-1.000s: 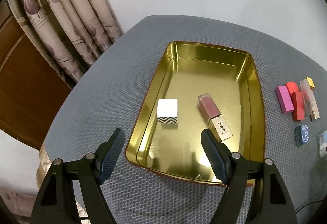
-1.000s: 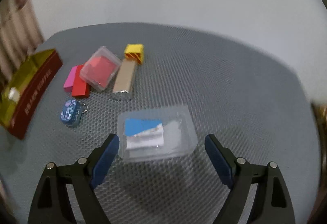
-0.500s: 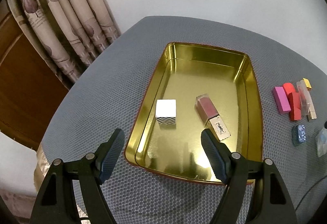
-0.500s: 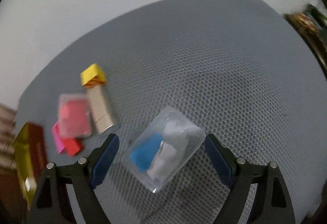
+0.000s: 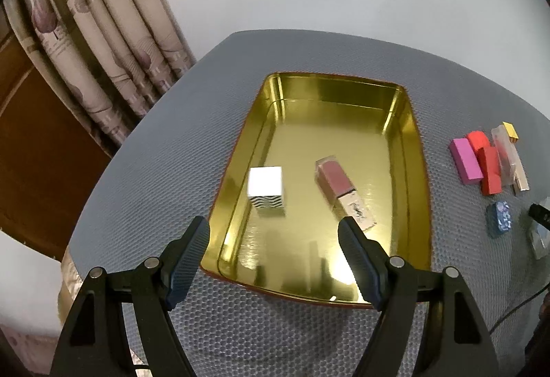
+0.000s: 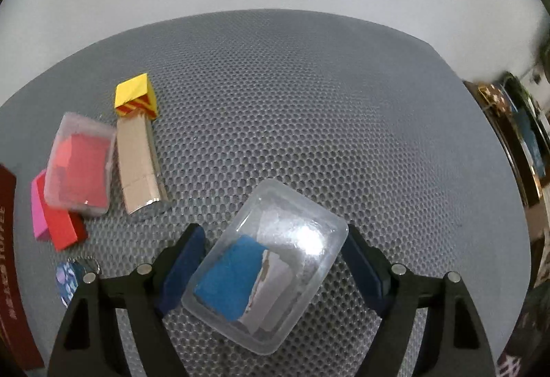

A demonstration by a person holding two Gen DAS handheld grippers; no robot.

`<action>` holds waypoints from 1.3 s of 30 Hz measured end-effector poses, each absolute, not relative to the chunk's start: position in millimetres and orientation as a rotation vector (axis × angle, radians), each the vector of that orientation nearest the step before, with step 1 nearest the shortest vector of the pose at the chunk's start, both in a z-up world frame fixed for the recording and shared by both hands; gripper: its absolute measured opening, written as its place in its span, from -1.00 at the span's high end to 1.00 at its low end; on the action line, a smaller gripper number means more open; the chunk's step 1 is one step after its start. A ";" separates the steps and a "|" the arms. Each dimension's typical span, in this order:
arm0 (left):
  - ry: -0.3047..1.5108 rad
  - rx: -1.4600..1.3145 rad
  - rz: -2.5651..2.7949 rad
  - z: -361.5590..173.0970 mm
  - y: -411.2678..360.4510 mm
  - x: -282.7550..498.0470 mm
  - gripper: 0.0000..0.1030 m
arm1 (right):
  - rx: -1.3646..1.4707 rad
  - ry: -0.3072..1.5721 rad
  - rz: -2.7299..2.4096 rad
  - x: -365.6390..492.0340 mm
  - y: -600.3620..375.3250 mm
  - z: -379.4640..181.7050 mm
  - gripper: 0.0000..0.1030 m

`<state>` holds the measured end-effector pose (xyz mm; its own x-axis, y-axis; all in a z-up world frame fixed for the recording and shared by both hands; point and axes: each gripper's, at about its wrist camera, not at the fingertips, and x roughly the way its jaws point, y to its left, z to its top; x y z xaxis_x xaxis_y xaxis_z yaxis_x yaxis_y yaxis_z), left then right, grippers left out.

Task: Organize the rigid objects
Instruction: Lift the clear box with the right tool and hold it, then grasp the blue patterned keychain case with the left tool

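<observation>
Right gripper [image 6: 273,268] lowered astride clear case [image 6: 264,265], closing, pads beside edges

We have brought our right gripper [image 6: 271,260] down over the clear plastic case [image 6: 266,265], which lay ahead of its fingertips a second ago and now sits between them, turned at a slant. Its jaws have just been closing, and the pads look at or just beside the case's corners; we cannot tell whether they press. The coloured boxes have slid to its left.
</observation>
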<state>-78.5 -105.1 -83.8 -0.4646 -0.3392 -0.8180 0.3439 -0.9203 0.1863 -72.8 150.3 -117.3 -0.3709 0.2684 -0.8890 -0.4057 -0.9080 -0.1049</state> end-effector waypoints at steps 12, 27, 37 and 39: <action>0.069 1.522 -2.554 -90.9 -27.4 -97.9 -0.44 | -1.422 0.138 2.585 -37.5 158.4 -123.1 -0.19; 0.139 1.784 -2.594 -123.1 75.7 -153.9 -0.38 | -1.276 -0.003 2.644 -37.9 129.0 -131.7 -0.15; 0.201 1.829 -2.525 -140.4 86.8 -171.6 0.09 | -1.283 0.041 2.657 -36.0 153.7 -136.8 -0.16; 0.201 1.842 -2.523 -144.7 89.5 -171.8 0.27 | -1.283 0.040 2.657 -36.7 154.7 -137.0 -0.16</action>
<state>-171.8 89.5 -144.7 -0.3076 0.0665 -0.9492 0.0845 -0.9917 -0.0968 -36.7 154.7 -137.0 -0.6075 0.1589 -0.7783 -0.1823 -0.9815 -0.0582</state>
